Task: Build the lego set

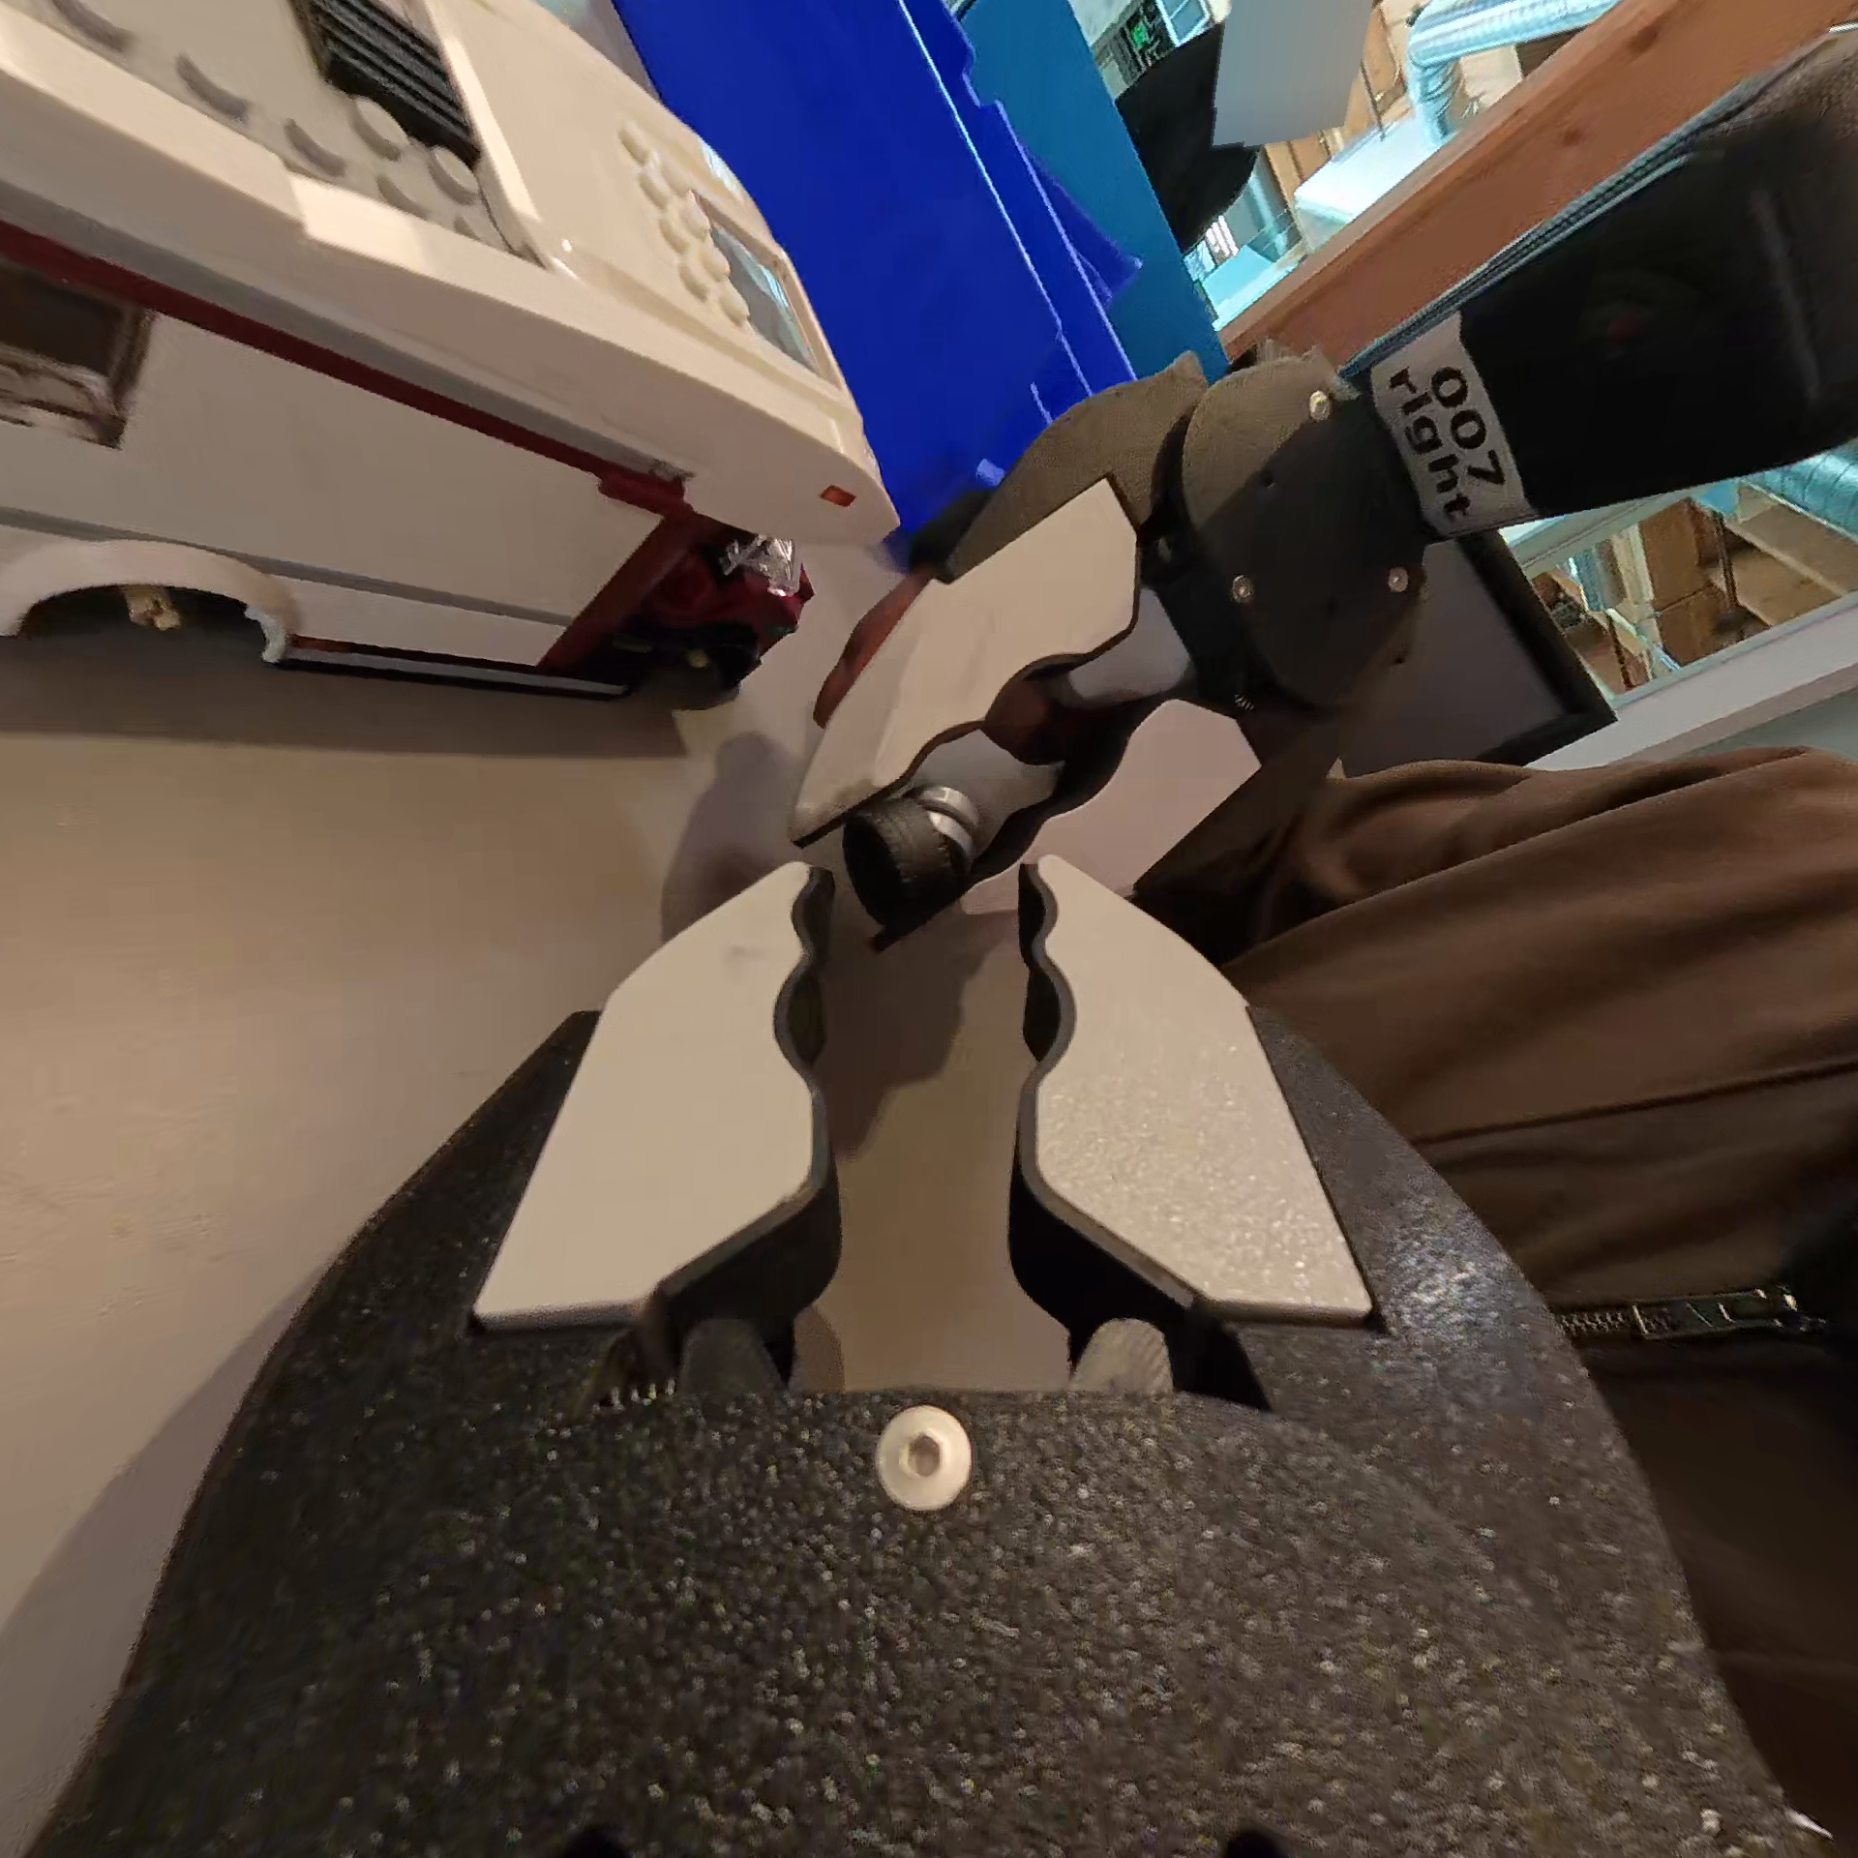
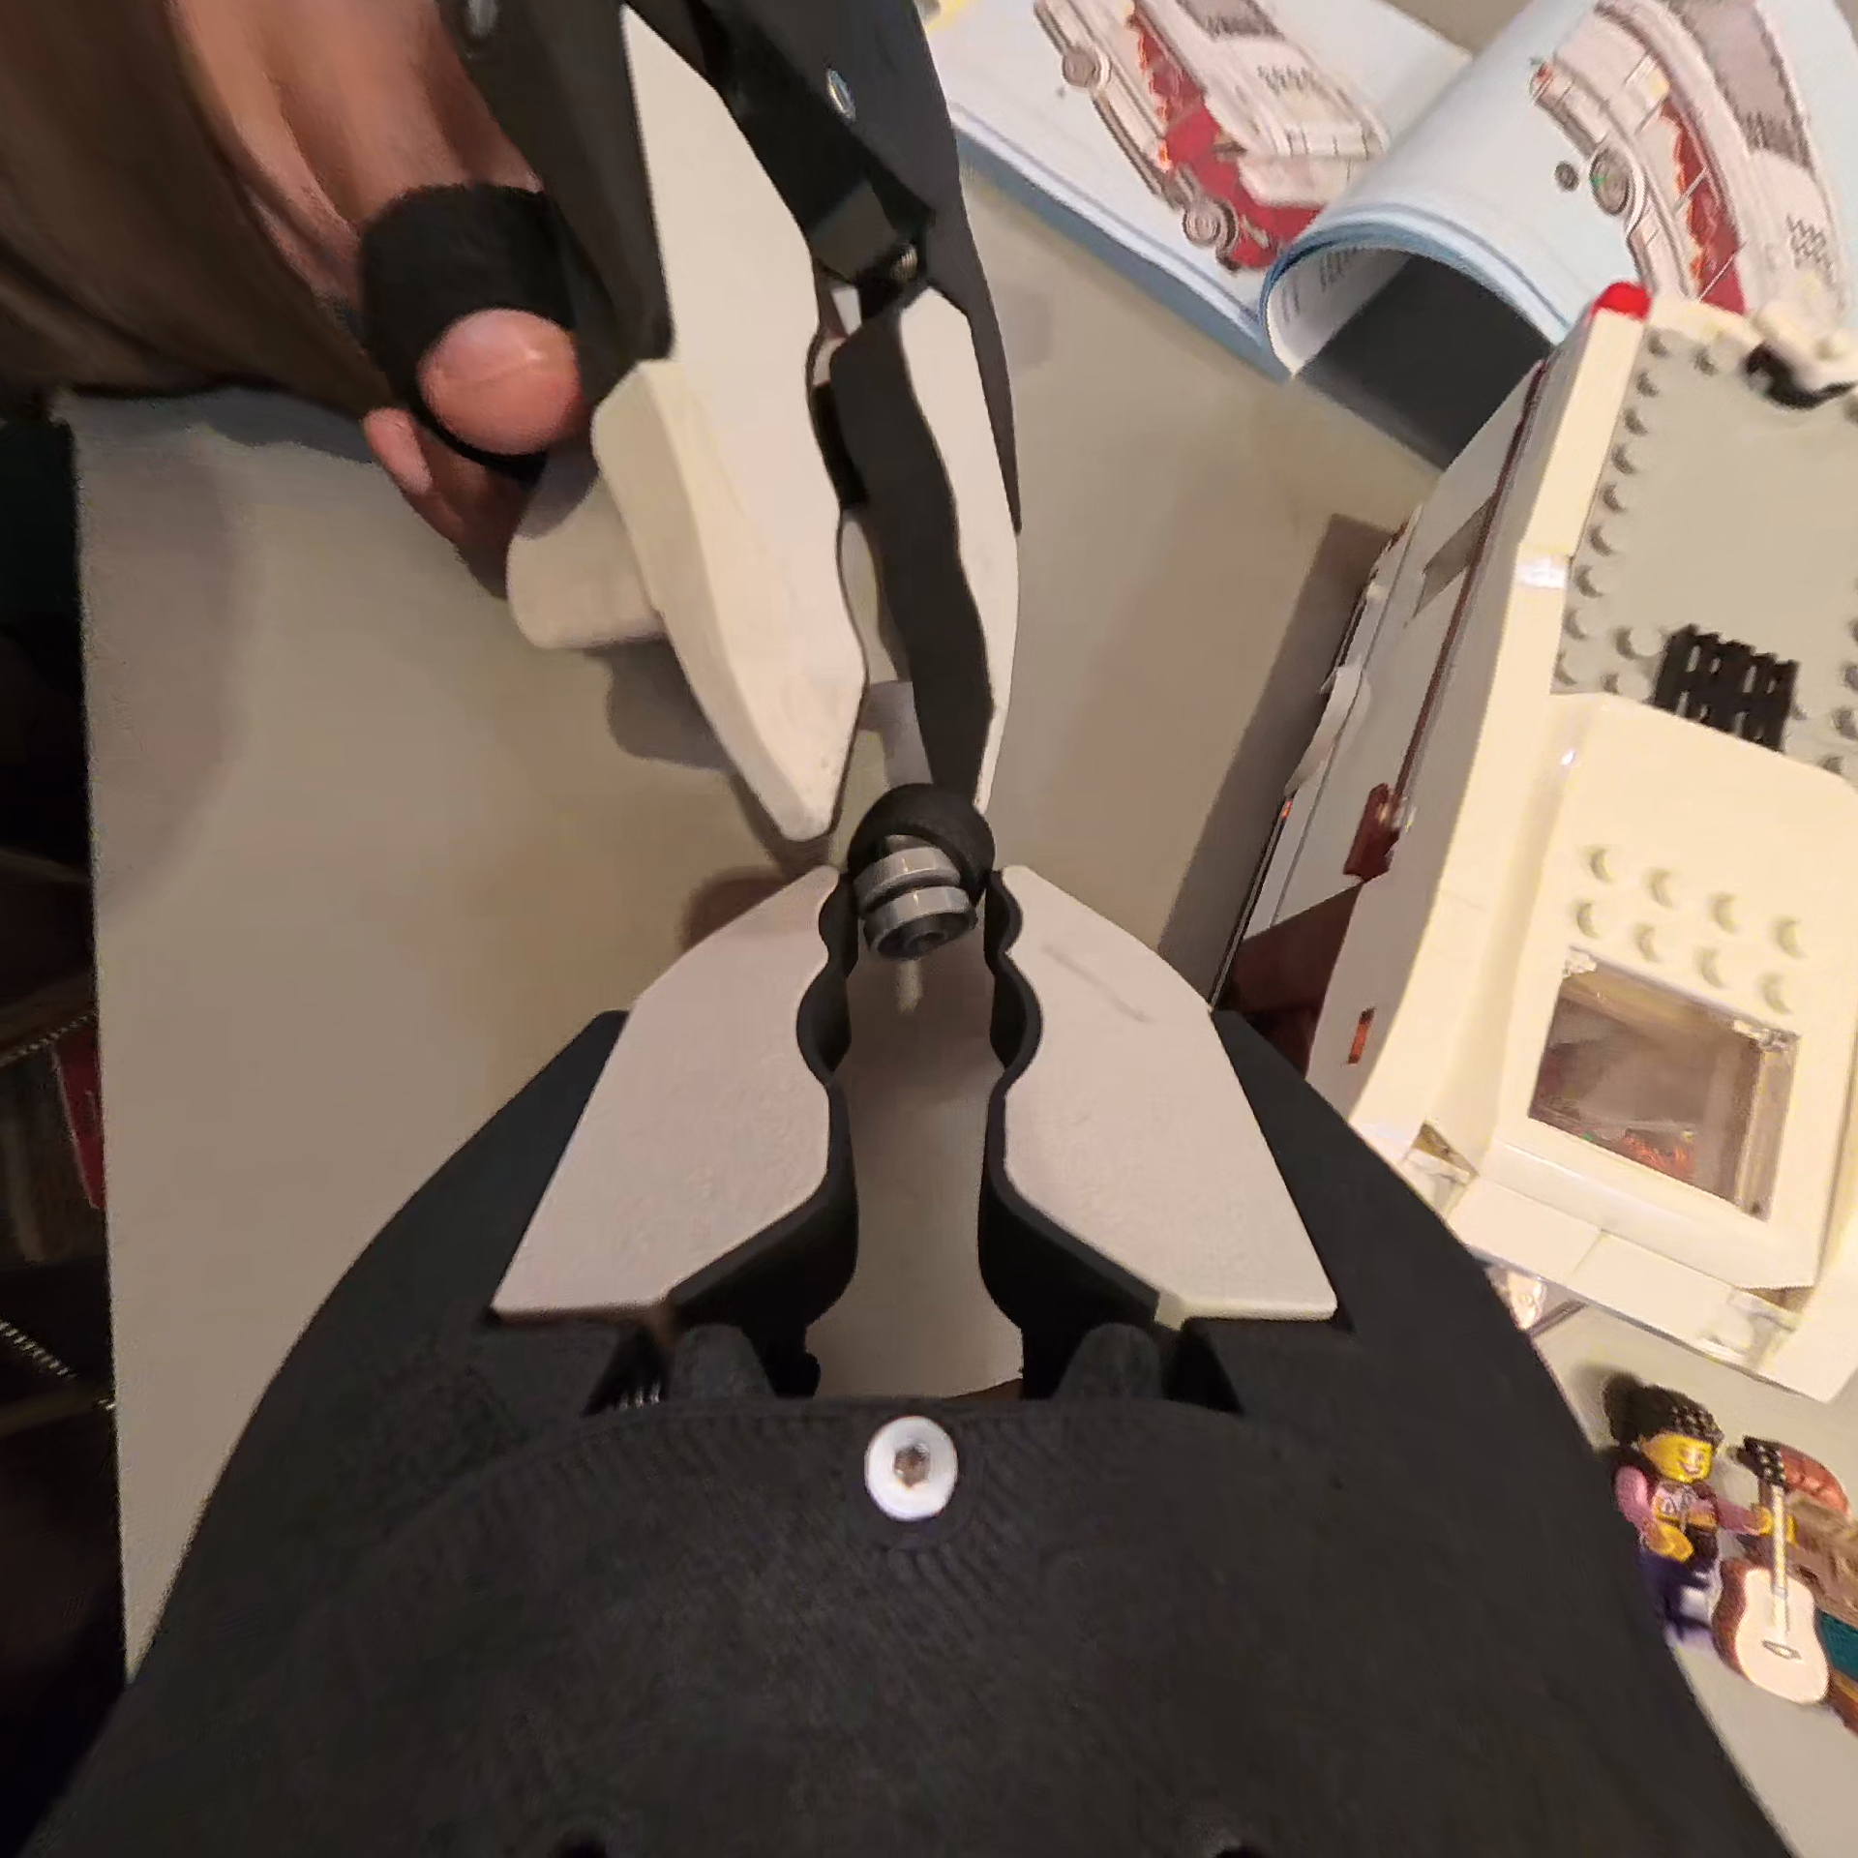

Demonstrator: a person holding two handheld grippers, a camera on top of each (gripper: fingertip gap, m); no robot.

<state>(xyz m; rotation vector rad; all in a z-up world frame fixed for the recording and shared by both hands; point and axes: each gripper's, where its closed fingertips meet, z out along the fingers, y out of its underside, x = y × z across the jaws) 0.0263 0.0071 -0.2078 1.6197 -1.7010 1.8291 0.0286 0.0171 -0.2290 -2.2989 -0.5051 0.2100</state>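
My right gripper is shut on a small toy wheel with a grey hub and a black tyre; both pads press on the hub, and the tyre sticks out past the tips. The left wrist view shows the same wheel clamped between the right gripper's fingers. My left gripper is open; its tips flank the tyre with a gap on each side. It comes in from the top of the right wrist view, its tips just beyond the tyre. Both grippers hover above a beige table.
A white and red toy brick camper van stands close on the right; it also shows in the left wrist view. An open instruction booklet, a blue bin, a minifigure with a guitar and a person's brown sleeve are nearby. Left and right tips are no more than a few centimetres apart.
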